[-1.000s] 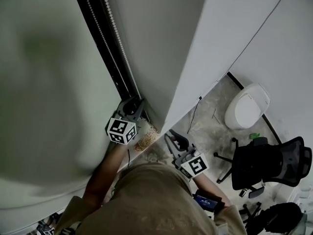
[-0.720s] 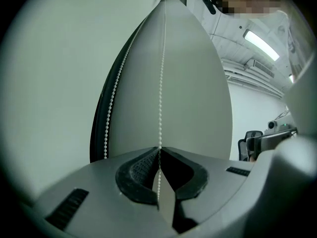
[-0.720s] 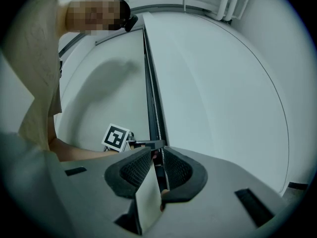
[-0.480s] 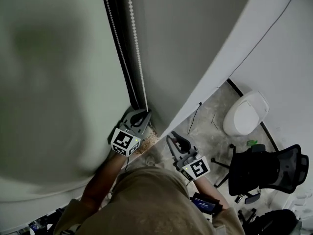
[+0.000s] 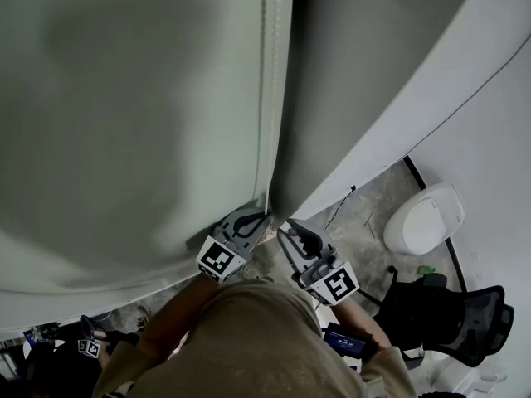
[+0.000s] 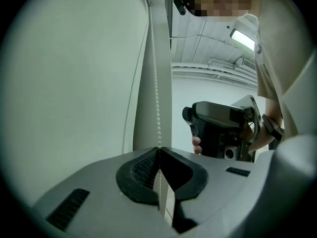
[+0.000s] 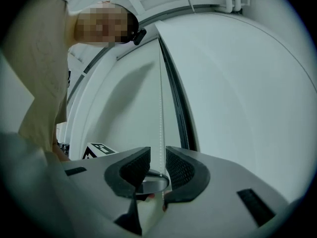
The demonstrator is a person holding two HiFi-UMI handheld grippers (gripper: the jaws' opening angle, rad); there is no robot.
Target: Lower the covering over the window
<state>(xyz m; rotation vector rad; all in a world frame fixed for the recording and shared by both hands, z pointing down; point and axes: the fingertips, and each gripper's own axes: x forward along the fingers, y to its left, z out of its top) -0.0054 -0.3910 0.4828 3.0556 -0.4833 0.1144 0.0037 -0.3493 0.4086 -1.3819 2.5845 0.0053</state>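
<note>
Pale grey-green fills the left of the head view: the blind (image 5: 124, 98), hanging flat over the window. How far down it already reaches I cannot tell. Along its right edge the chain (image 5: 266, 73) runs as a straight line of small white beads, beside a dark frame (image 7: 178, 108).

At the chain's near end sits the left gripper (image 5: 253, 220), and this is where the change lies. A second ago its jaws stood apart; they have just been closing, and now the pads meet on the chain. In the left gripper view the beads run down into the seam between the pads and show again below it. I judge that the hold is made and a pull on the chain can begin. Which strand lowers the blind is not clear from here.

Just right of it, the right gripper (image 5: 294, 232) has come up a little. Its jaws are about half apart. The chain passes between the pads, which do not press on it, so this gripper holds nothing. It looks ready to take over once the left gripper has pulled.

Farther right a white wall (image 5: 398, 73) curves away, and below it lies the floor (image 5: 365, 214) with a dark chair (image 5: 448, 313).
</note>
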